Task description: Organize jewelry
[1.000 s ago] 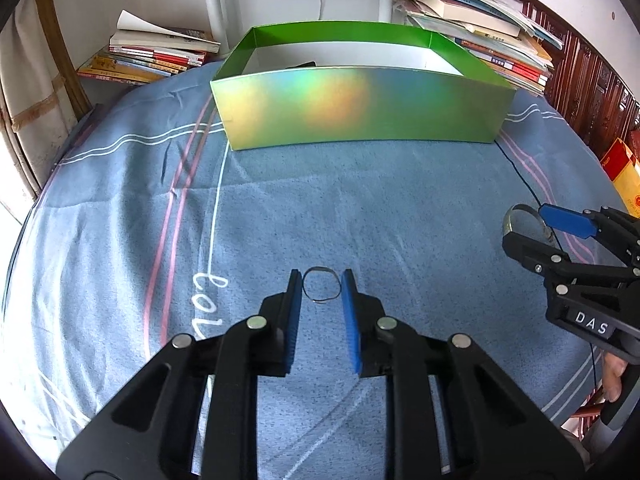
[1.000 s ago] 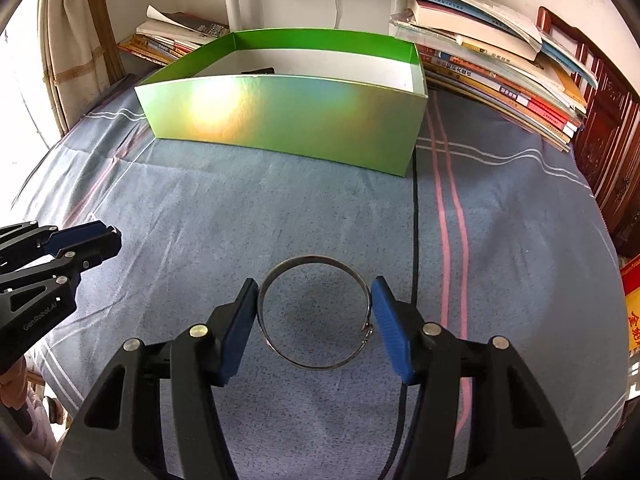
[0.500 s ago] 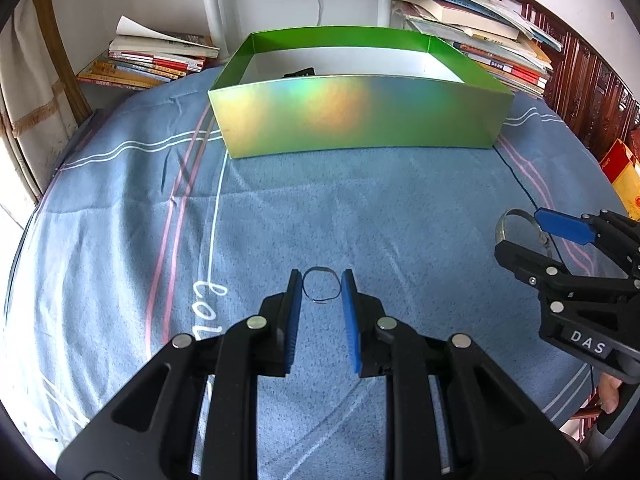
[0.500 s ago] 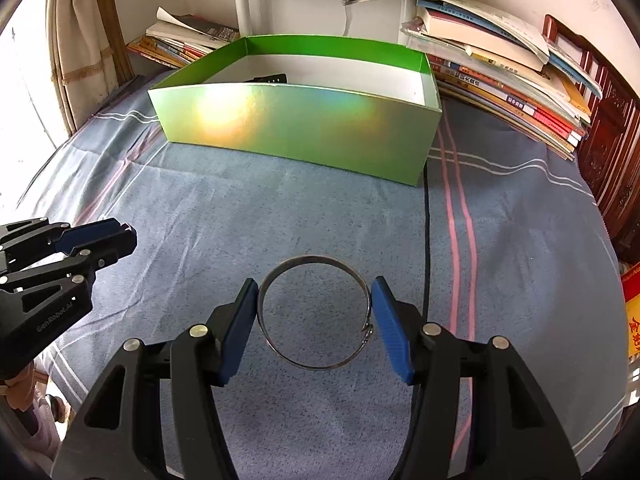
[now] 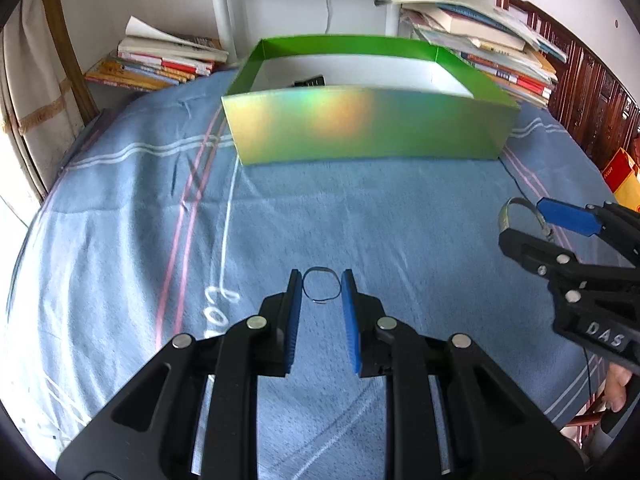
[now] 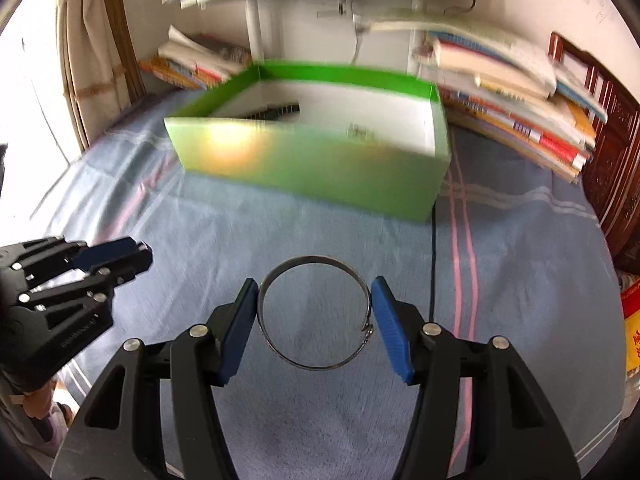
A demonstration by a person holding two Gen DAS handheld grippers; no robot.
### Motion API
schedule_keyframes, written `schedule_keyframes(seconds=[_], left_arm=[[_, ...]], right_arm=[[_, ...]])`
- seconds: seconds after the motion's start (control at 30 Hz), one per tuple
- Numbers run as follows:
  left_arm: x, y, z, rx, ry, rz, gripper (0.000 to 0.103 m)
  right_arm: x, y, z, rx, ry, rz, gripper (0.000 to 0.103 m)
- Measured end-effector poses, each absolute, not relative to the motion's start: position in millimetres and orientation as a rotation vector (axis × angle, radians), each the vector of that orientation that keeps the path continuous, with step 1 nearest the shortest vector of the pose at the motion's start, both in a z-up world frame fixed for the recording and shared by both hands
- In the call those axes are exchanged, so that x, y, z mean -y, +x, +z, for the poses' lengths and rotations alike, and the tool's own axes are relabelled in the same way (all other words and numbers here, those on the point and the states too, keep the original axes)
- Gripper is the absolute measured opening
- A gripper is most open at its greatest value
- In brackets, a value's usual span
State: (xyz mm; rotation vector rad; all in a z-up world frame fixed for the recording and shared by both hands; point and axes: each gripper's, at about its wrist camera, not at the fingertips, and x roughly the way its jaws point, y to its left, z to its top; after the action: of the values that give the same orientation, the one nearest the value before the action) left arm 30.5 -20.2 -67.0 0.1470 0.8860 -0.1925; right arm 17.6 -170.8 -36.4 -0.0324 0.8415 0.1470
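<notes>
My left gripper point(image 5: 321, 286) is shut on a small thin metal ring point(image 5: 320, 270), held above the blue bedspread. My right gripper point(image 6: 315, 304) is shut on a large silver bangle point(image 6: 314, 258), held in the air; it also shows at the right of the left wrist view point(image 5: 560, 232) with the bangle point(image 5: 505, 212). The left gripper shows at the left of the right wrist view point(image 6: 116, 258). An open green box point(image 5: 360, 128) stands ahead of both grippers, with a dark item point(image 5: 310, 81) inside; the box also shows in the right wrist view point(image 6: 312, 160).
Stacks of books lie behind the box at left point(image 5: 160, 60) and right point(image 5: 500, 52). A white table post point(image 5: 222, 4) rises behind. A black cable point(image 6: 433, 264) runs over the bedspread point(image 5: 120, 240). Dark wooden furniture point(image 5: 592, 92) stands at the right.
Both grippers have risen and moved toward the green box with their rings still held; the box interior shows more. The right wrist view is blurred by motion.
</notes>
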Motion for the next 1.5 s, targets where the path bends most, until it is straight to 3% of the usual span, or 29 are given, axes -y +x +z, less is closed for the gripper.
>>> schedule_keyframes(seconds=[0.23, 0.43, 0.67, 0.9, 0.93, 0.97, 1.03, 1.1, 1.33, 1.5], left_arm=[[17, 55, -9, -0.758, 0.155, -0.197, 0.02], [16, 130, 39, -0.714, 0.126, -0.209, 0.02], [39, 203, 8, -0.85, 0.099, -0.232, 0.02], [55, 222, -17, -0.902, 0.047, -0.265, 0.021], [55, 222, -17, -0.905, 0.035, -0.273, 0.027], [55, 222, -16, -0.907, 0.03, -0.277, 0.041], [54, 218, -12, -0.899, 0.037, -0.27, 0.052], [49, 208, -5, -0.871, 0.039, -0.267, 0.054], [28, 132, 19, -0.688, 0.127, -0.039, 0.084], [26, 68, 19, -0.565, 0.149, -0.022, 0.097]], right_arm=[[184, 47, 22, -0.693, 0.007, 0.133, 0.058], [195, 108, 42, -0.671, 0.039, 0.077, 0.058], [190, 161, -1, -0.784, 0.052, 0.023, 0.058], [193, 166, -14, -0.778, 0.042, -0.012, 0.06], [193, 162, -12, -0.769, 0.038, -0.013, 0.066], [194, 157, -8, -0.753, 0.029, -0.024, 0.068], [197, 148, 0, -0.729, 0.022, -0.032, 0.074], [199, 135, 7, -0.712, 0.017, -0.044, 0.078], [206, 68, 28, -0.641, 0.077, -0.065, 0.098], [191, 35, 33, -0.589, 0.062, -0.104, 0.1]])
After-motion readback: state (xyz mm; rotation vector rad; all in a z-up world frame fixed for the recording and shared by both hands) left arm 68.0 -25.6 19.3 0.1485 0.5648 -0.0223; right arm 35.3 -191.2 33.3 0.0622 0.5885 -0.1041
